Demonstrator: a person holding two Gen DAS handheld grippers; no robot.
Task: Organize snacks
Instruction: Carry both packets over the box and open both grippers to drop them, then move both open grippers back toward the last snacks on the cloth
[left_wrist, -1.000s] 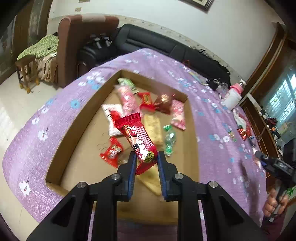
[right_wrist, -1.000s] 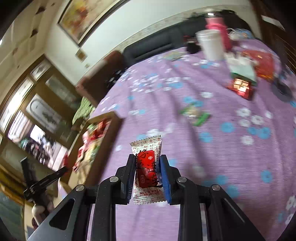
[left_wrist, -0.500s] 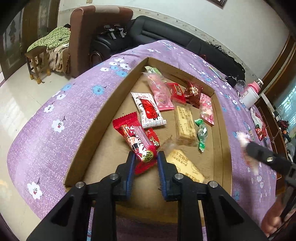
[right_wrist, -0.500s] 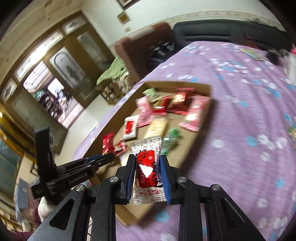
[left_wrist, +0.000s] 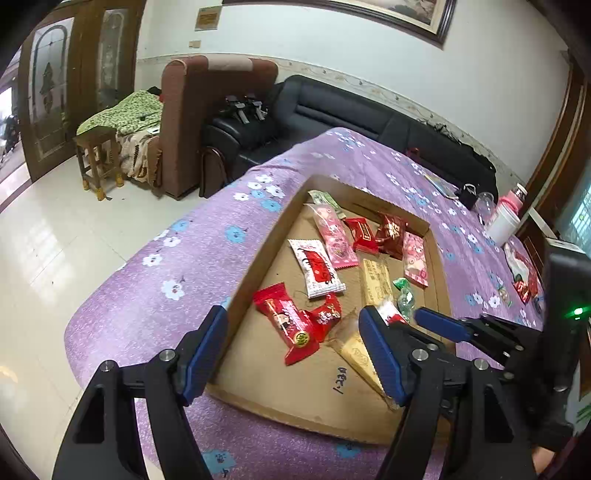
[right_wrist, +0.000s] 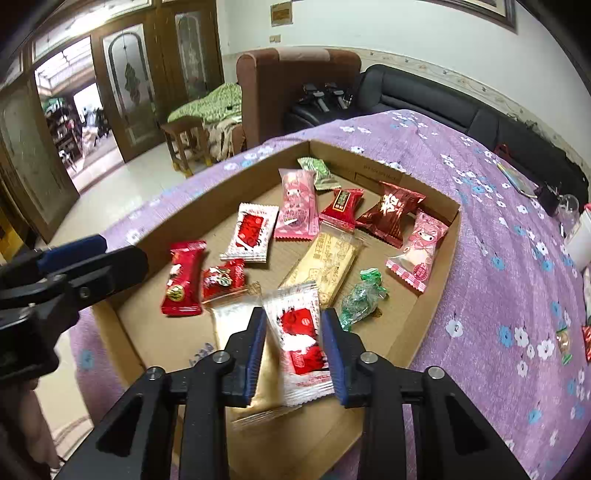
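Since a second ago my left fingers (left_wrist: 295, 354) released the red packet (left_wrist: 286, 325) and stand apart; right fingers (right_wrist: 295, 350) probably still pinch the white packet (right_wrist: 301, 332), lengthwise over the box (right_wrist: 439, 273).

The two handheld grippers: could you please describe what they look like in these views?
The left gripper and right gripper match: matte black angular frames, silver round bolt heads at the joints, and blue ribbed pads lining the fingers. Seen from the left view, the right unit's black body carries a lit green indicator. No cables or sleeves show.
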